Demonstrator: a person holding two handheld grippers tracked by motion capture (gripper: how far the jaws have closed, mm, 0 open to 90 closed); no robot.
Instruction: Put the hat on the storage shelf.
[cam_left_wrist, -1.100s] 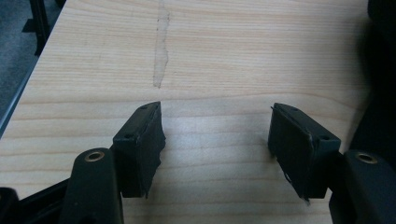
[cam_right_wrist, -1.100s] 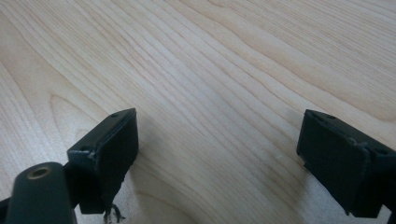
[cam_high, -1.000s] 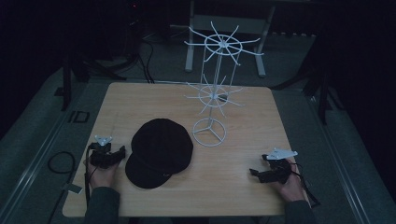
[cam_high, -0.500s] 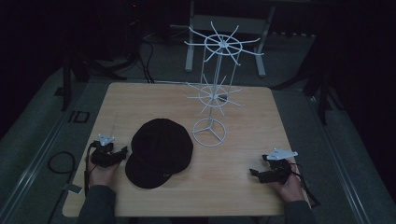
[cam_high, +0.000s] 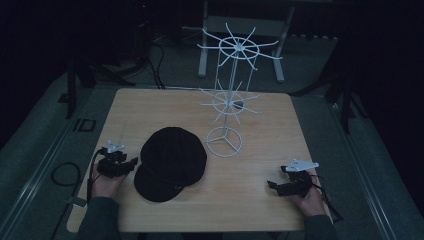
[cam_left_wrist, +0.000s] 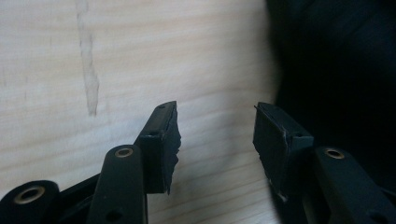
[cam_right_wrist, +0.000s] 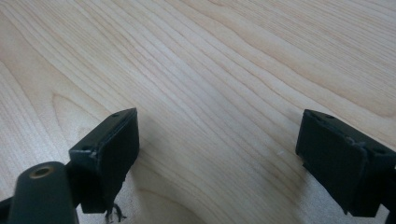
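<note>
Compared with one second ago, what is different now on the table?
The left gripper edged toward the black cap, and its jaws have just been closing; bare wood shows between them, nothing gripped. The right gripper, the cap and the white wire rack stayed where they were.

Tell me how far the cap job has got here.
Barely begun. Nothing looks done: the cap lies flat on the table, and the rack is bare. In hand: the left gripper, jaws just closing, is beside the cap, not yet gripping. The right gripper rests open. Gripping and anything after remain.
</note>
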